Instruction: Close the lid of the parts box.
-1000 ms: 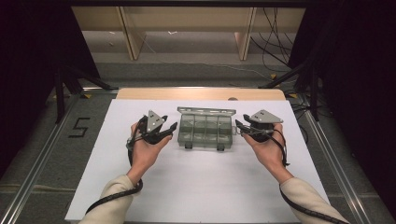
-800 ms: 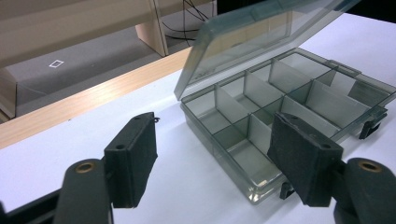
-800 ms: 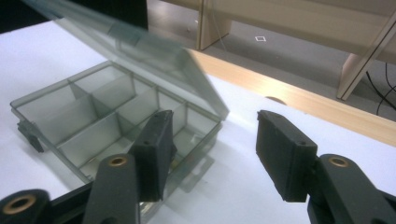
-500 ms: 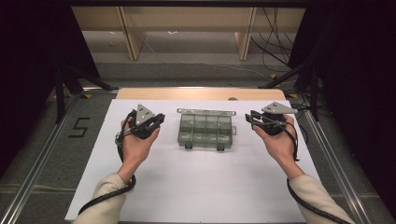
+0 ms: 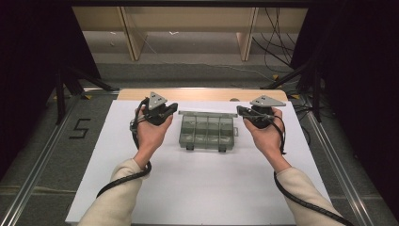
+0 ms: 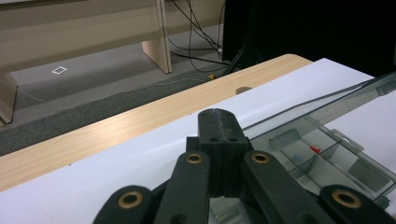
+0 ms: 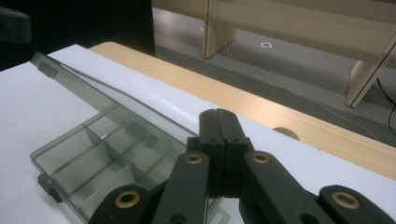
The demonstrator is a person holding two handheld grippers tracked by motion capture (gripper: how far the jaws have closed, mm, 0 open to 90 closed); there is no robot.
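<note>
A clear grey compartment box lies open on the white sheet, its lid standing up at the far side. A small red piece sits in one compartment. My left gripper is held above the sheet just left of the box, shut with nothing in it; its jaws meet flat. To the right of the box, my right gripper is also shut and empty. Its jaws have just been closing with nothing between them. Neither gripper touches the box.
The white sheet covers most of the table; a wooden strip with a round hole runs along the far edge. Beyond it are the floor, wooden furniture legs and cables. Metal rails flank the table.
Both grippers stood open at the box's sides a second ago. They have since shut, empty, and moved up and outward away from the box.
</note>
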